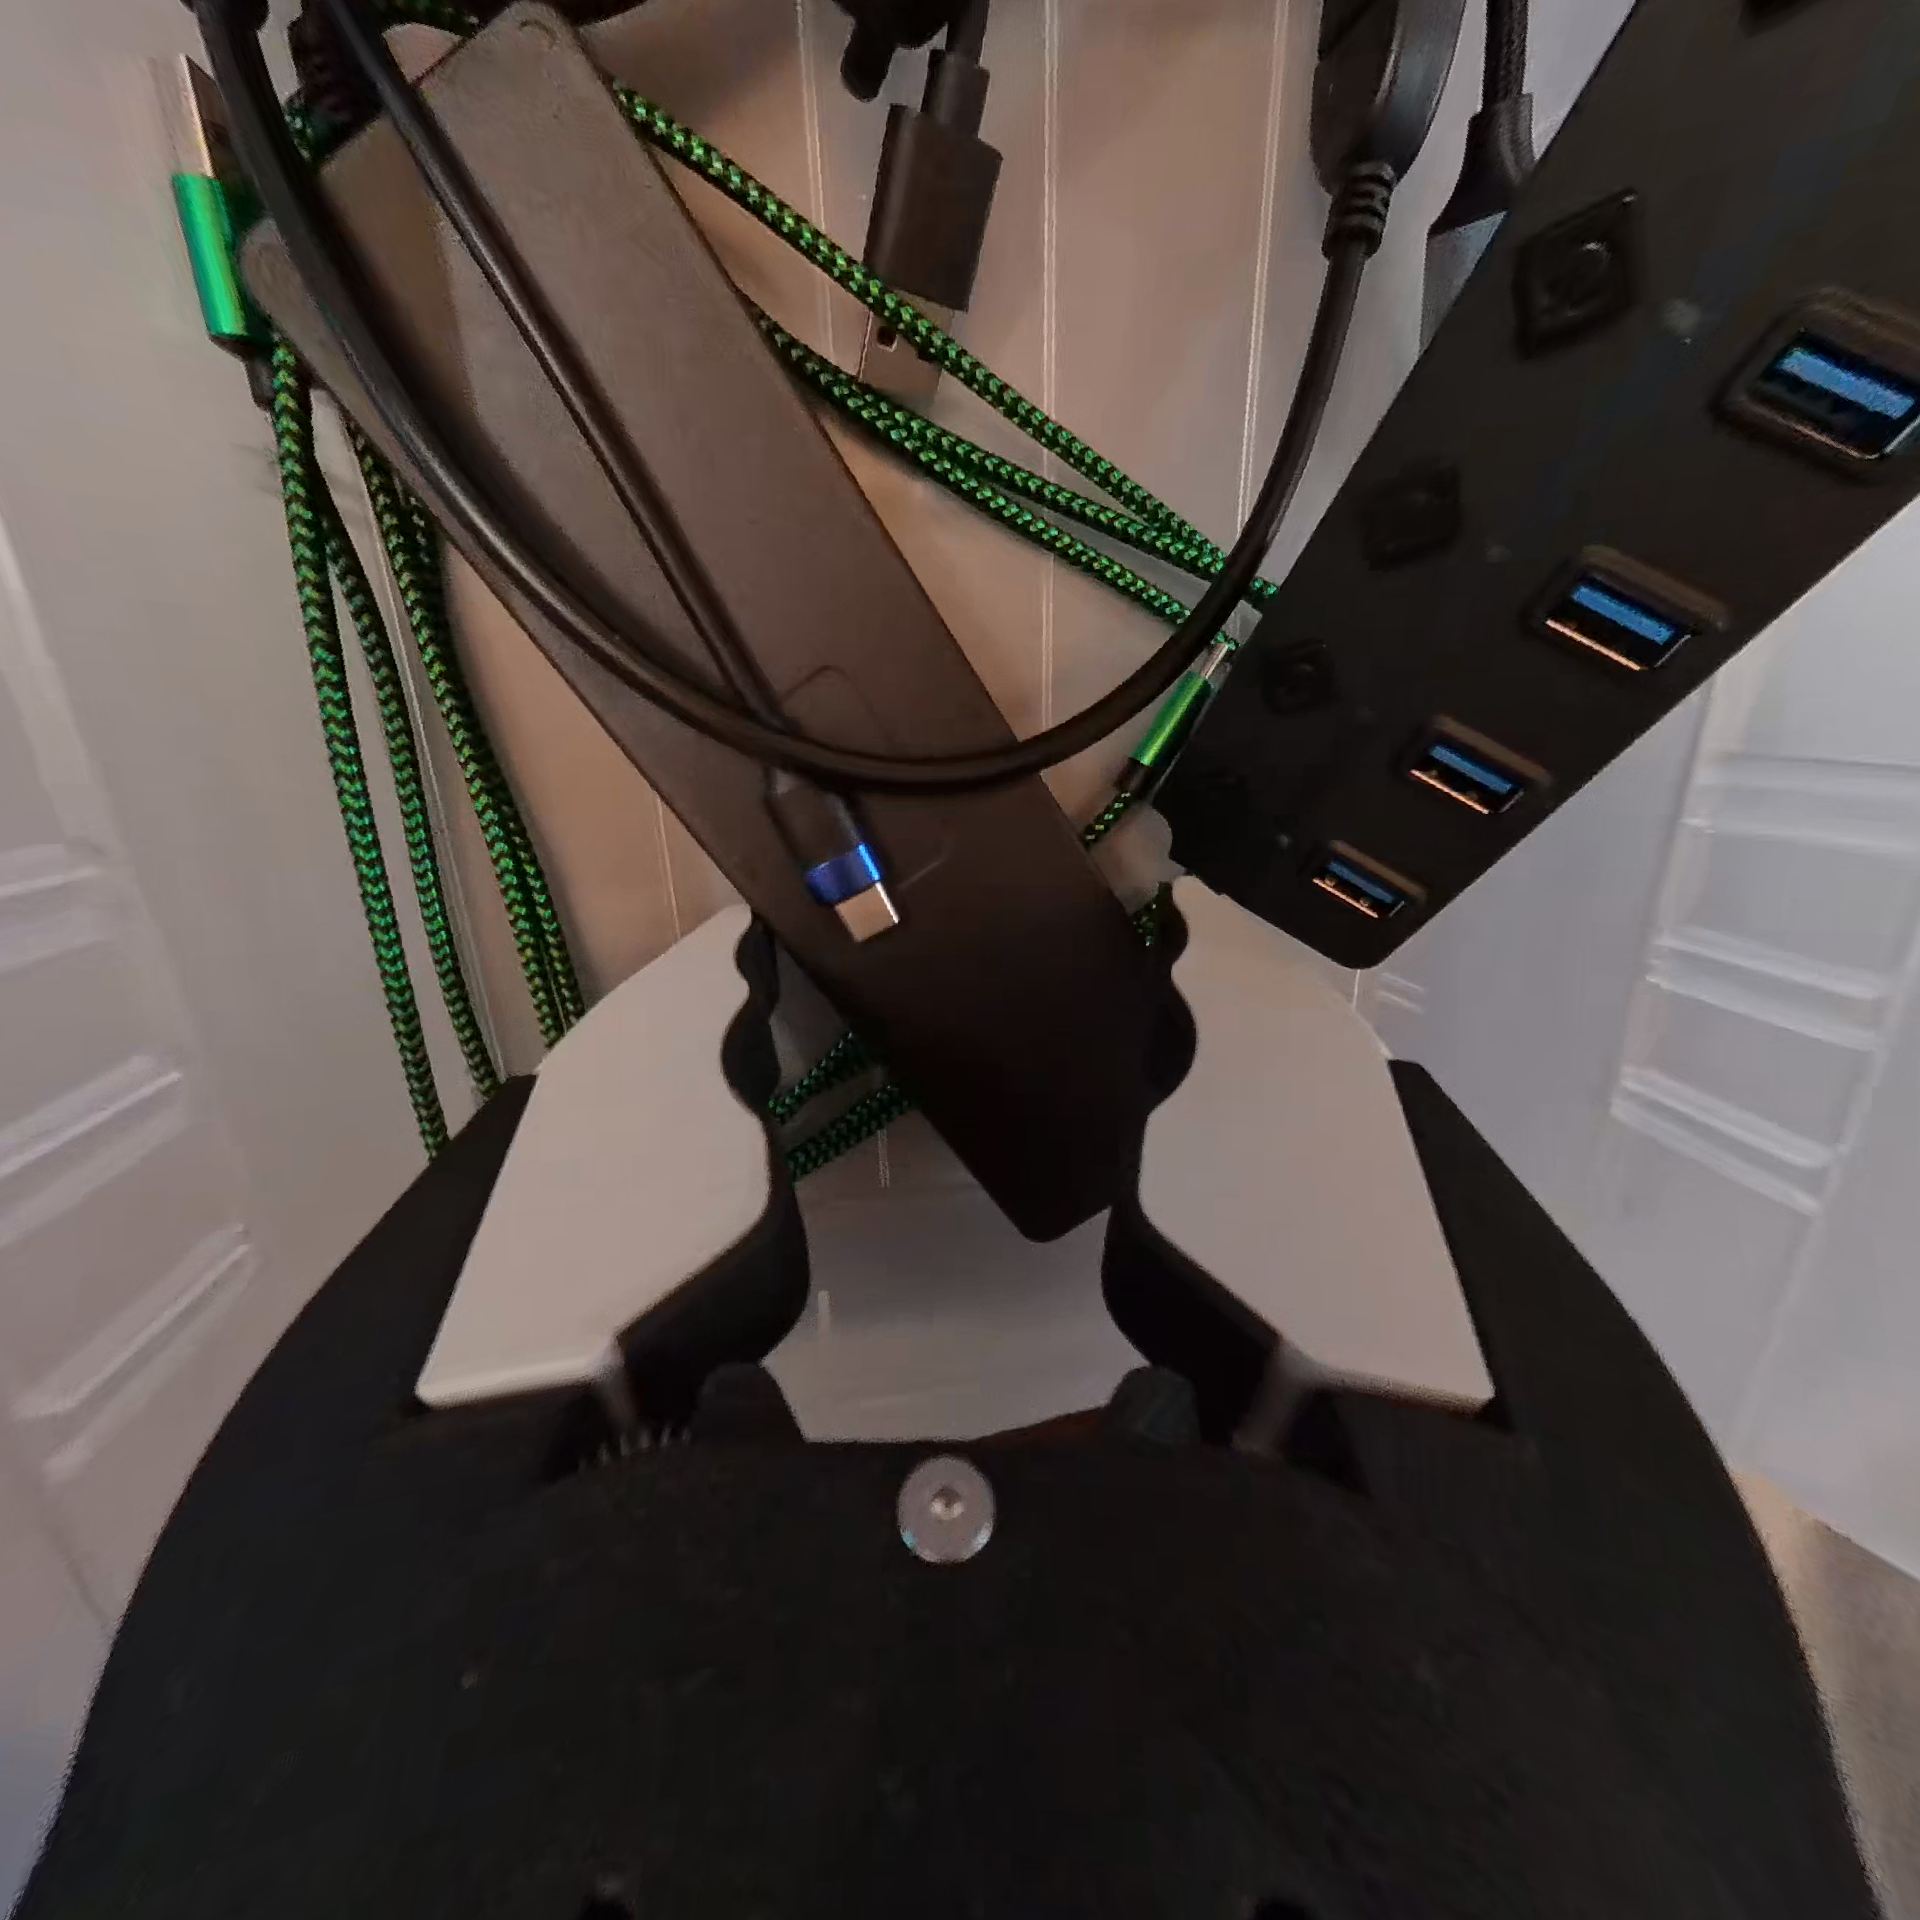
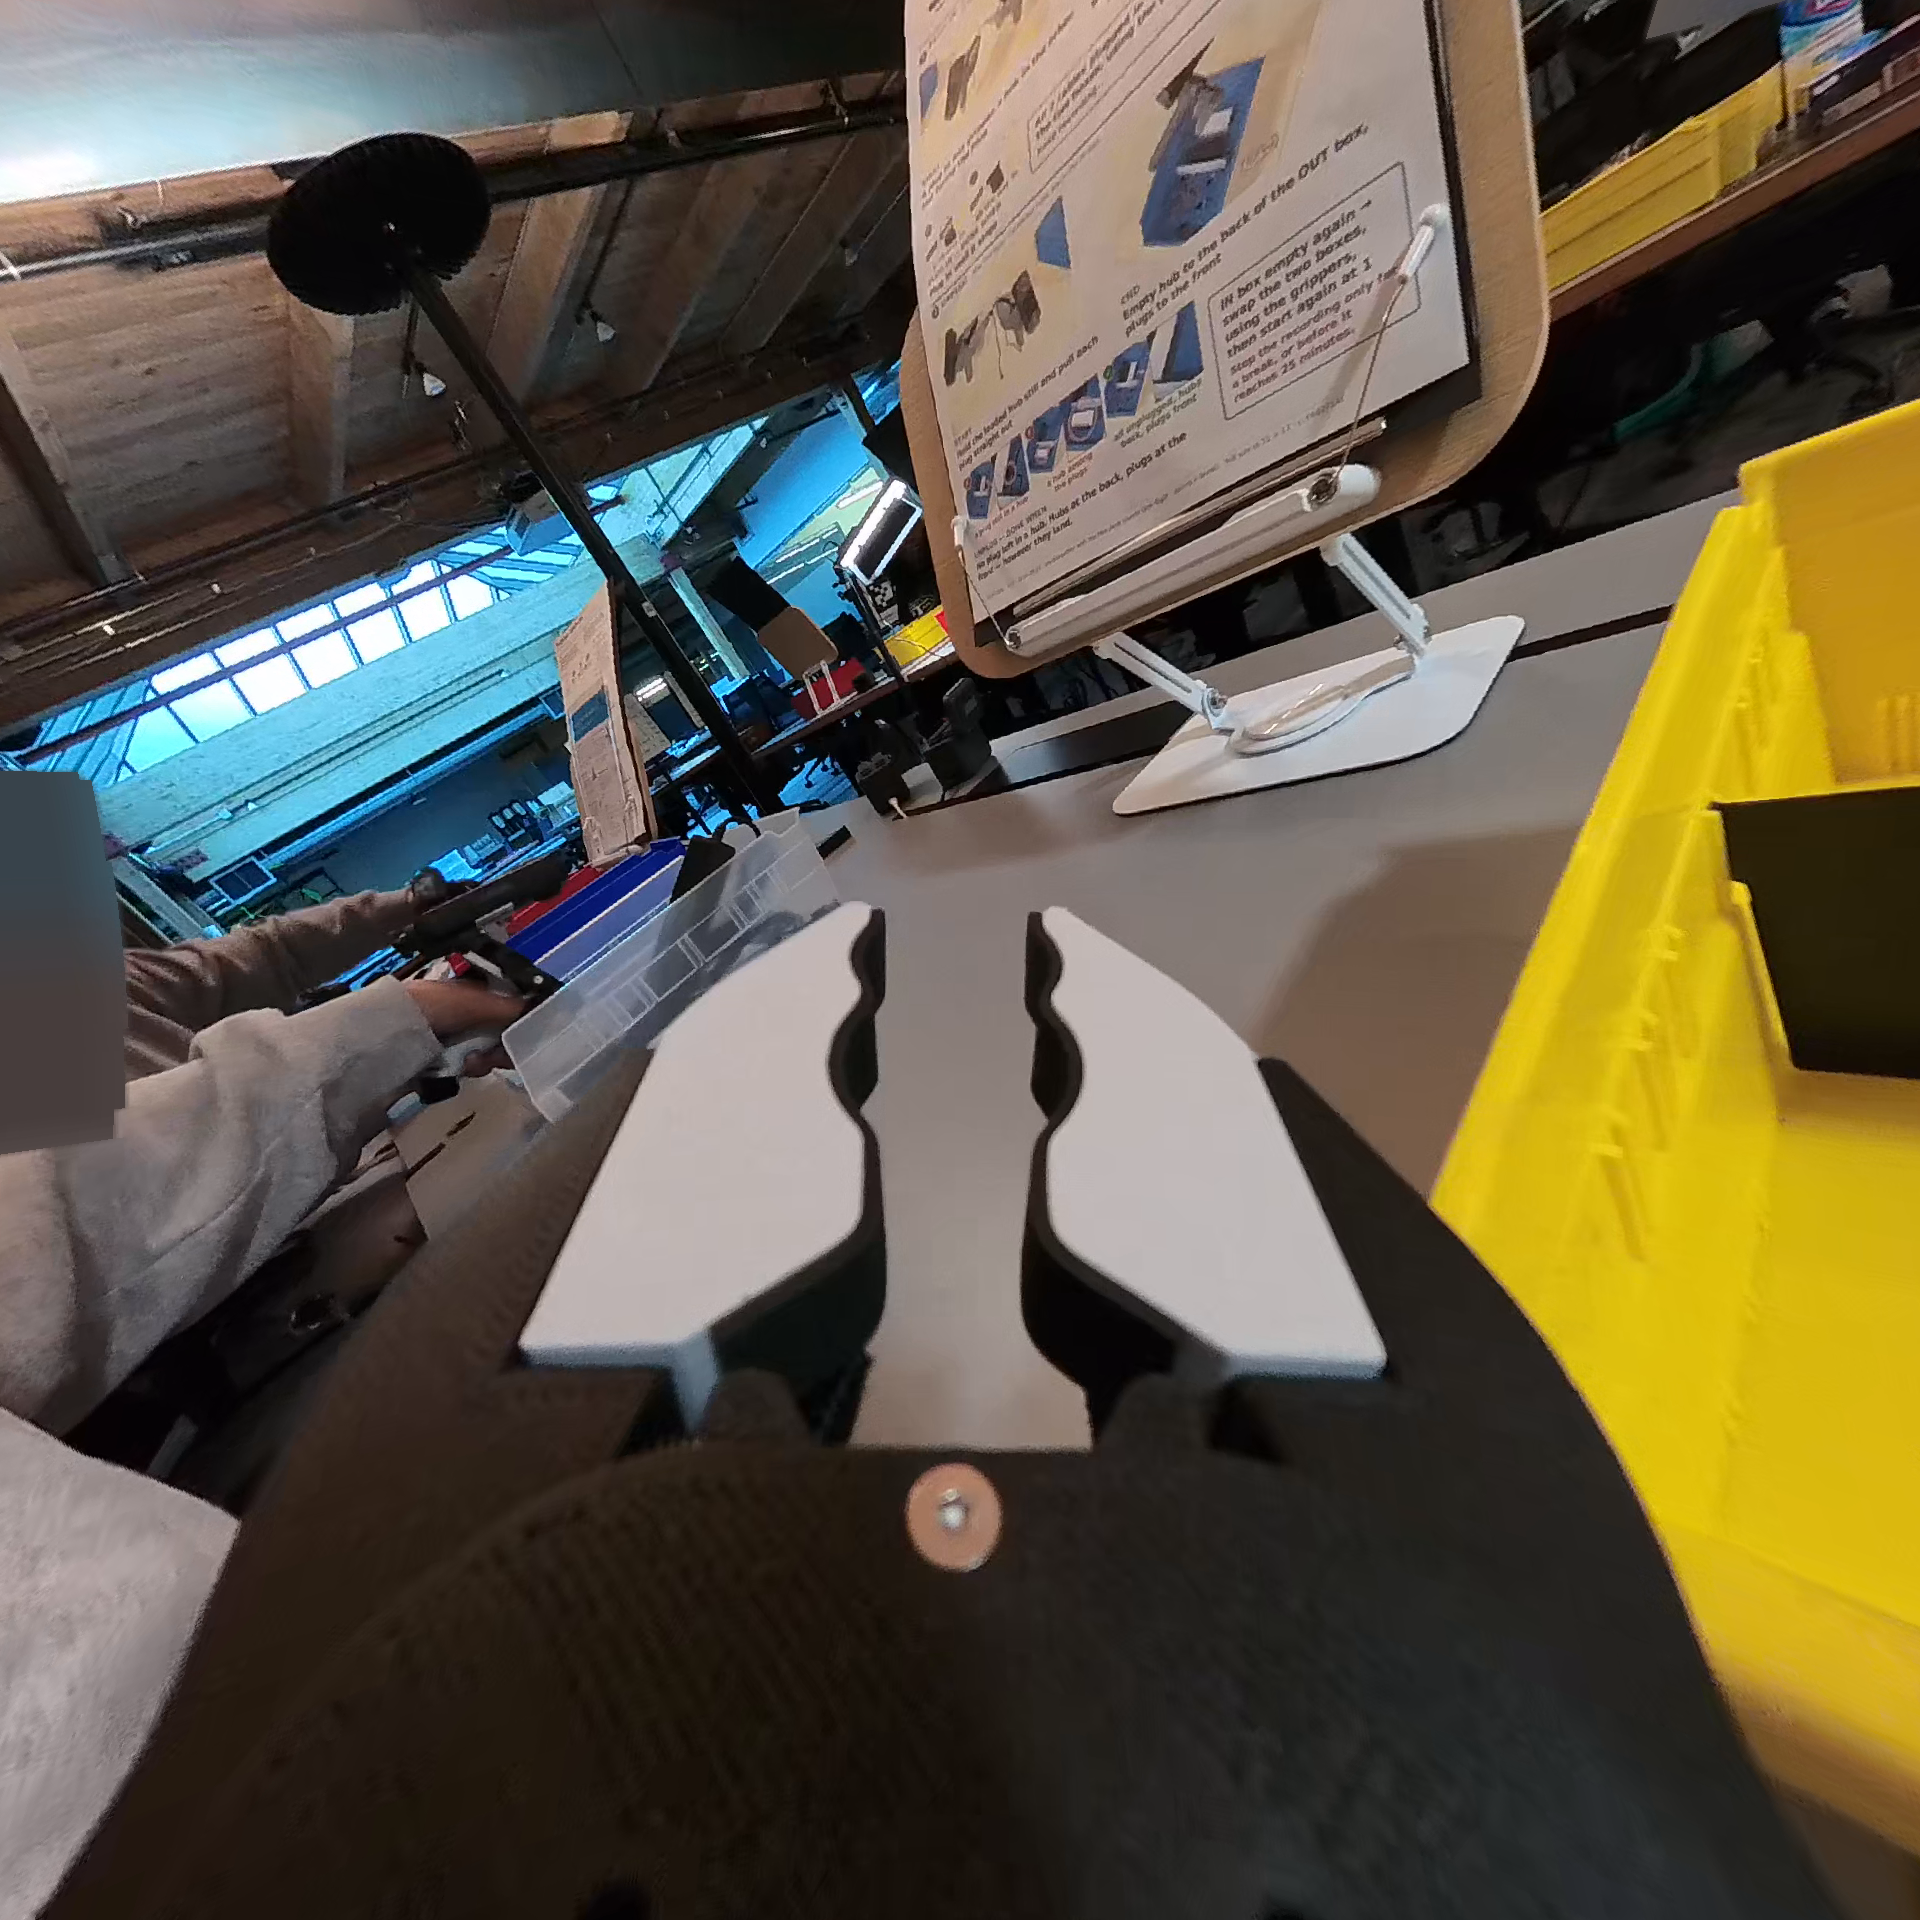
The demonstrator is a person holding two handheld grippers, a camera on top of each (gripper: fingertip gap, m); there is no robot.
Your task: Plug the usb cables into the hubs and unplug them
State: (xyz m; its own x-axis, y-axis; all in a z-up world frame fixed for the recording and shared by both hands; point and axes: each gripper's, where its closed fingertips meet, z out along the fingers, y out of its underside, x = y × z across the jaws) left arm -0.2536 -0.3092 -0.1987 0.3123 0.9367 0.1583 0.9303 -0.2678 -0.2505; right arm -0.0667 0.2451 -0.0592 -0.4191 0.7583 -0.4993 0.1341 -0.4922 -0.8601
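Left gripper [image 1: 961, 1049] clamping the near end of a long dark hub [image 1: 665, 540], fingers [image 1: 644, 1143] pressing on both its edges, hub running away toward 11 o'clock inside a clear plastic bin [image 1: 125, 935]

Lying across that hub: a thin black cable [image 1: 582, 623] ending in a blue-collared plug [image 1: 847, 878], loose on the hub's face at about 12 o'clock from the gripper, not seated in anything

Tangling beneath and beside the hub, a green-and-black braided cable [image 1: 343, 665], one green-sleeved plug [image 1: 208, 260] sitting at the hub's far end toward 10 o'clock, another small green plug [image 1: 1169, 727] resting against the edge of a second hub

Second black hub [image 1: 1538, 582] slanting in from 2 o'clock, showing a row of blue ports [image 1: 1616, 623], all visible ones open; near corner just beside the right fingertip, touching or not unclear

Black USB plug [image 1: 930, 208] hanging at 12 o'clock, metal tip bare

Right gripper [image 2: 954, 935] hovering over a grey tabletop [image 2: 1195, 914], fingers [image 2: 727, 1143] parted with a narrow gap, holding nothing

Standing at 3 o'clock, a yellow bin [image 2: 1662, 1247]; at 1 o'clock, an instruction sheet on a white stand [image 2: 1330, 727]; at 10 o'clock, a clear box [image 2: 665, 966] and a person's sleeved arm [image 2: 208, 1143]
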